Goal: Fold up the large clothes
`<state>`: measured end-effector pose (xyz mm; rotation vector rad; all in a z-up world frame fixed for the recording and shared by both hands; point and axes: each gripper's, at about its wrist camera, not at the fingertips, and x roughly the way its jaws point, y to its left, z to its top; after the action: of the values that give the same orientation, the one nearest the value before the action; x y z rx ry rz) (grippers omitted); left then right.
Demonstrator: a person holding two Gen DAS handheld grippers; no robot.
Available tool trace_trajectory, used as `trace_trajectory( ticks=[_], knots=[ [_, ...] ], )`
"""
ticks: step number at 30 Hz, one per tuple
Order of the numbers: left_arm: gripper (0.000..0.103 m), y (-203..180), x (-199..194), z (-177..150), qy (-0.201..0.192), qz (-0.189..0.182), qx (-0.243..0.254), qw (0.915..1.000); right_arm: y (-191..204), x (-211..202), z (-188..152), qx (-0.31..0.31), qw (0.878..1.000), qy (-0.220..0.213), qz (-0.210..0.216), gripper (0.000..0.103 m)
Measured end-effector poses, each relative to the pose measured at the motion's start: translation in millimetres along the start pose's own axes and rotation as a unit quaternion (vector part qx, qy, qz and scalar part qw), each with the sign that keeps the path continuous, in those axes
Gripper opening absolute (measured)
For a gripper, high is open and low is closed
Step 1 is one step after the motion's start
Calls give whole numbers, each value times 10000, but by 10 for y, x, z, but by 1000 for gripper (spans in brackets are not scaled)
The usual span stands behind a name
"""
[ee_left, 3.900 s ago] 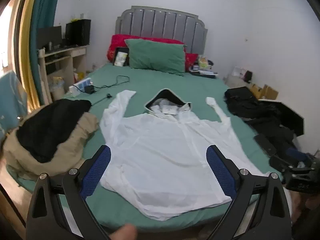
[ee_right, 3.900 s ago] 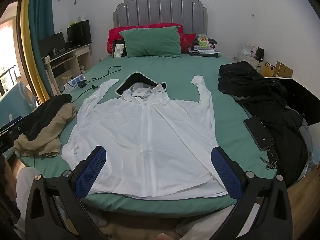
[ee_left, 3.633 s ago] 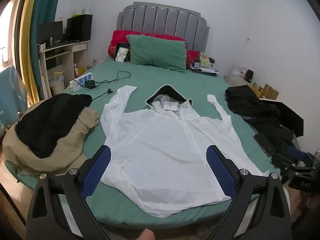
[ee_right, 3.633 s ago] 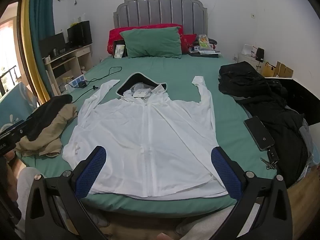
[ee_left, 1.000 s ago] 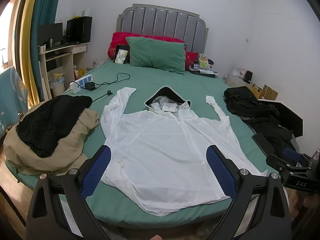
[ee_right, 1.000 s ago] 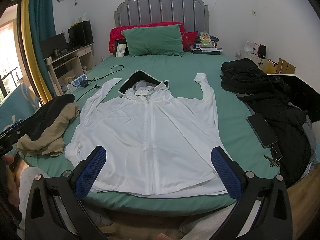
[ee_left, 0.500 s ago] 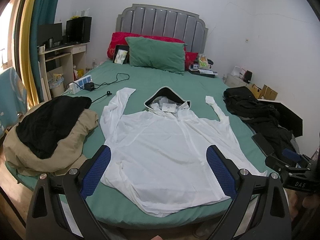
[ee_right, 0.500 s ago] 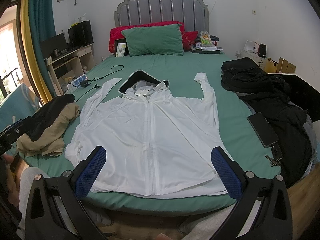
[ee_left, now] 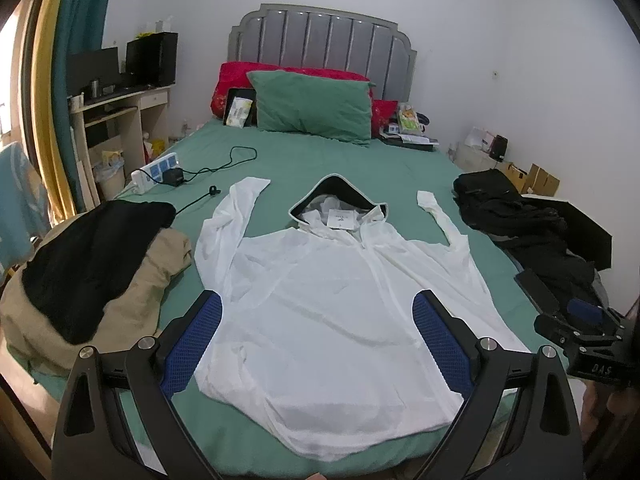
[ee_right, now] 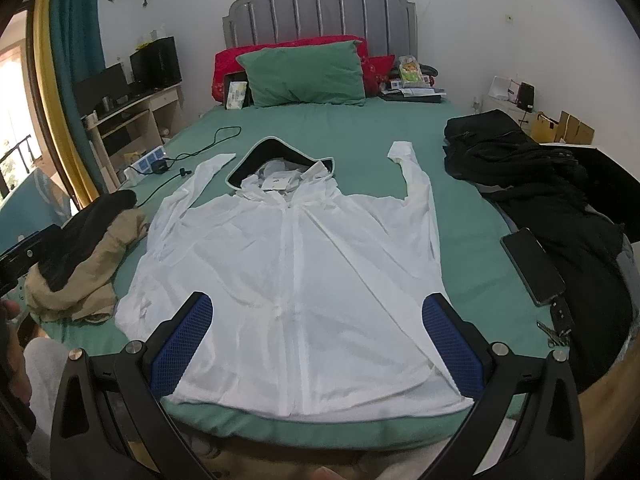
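Observation:
A white zip hoodie (ee_left: 332,304) lies flat and front up on the green bed (ee_left: 320,160), hood toward the headboard, both sleeves bent up beside the hood. It also shows in the right wrist view (ee_right: 296,264). My left gripper (ee_left: 318,312) is open and empty, held above the hoodie's hem at the foot of the bed. My right gripper (ee_right: 318,312) is open and empty, also above the hem. The right gripper's body (ee_left: 588,340) shows at the right edge of the left wrist view.
A black and tan clothes pile (ee_left: 84,264) lies at the bed's left edge. Black clothes (ee_right: 540,176), a phone (ee_right: 532,266) and keys (ee_right: 558,320) lie on the right. A power strip with cable (ee_left: 160,170) and pillows (ee_left: 312,108) lie further back.
Both grippers have stayed open and nearly still over the last second. The hoodie has not moved.

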<state>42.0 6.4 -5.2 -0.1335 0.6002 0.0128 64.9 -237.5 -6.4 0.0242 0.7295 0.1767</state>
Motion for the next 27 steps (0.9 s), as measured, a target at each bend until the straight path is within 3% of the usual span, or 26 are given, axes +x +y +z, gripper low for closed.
trace_trajectory(
  ticks=[17, 22, 27],
  knots=[
    [98, 192, 1188, 320, 420, -115, -53, 9990, -272, 939, 400, -75, 9994, 297, 137, 103],
    [98, 200, 1651, 534, 442, -62, 100, 9990, -487, 1354, 631, 36, 9986, 375, 380, 103],
    [98, 283, 2135, 642, 414, 108, 270, 9987, -818, 1767, 900, -72, 9989, 441, 159, 103]
  ],
)
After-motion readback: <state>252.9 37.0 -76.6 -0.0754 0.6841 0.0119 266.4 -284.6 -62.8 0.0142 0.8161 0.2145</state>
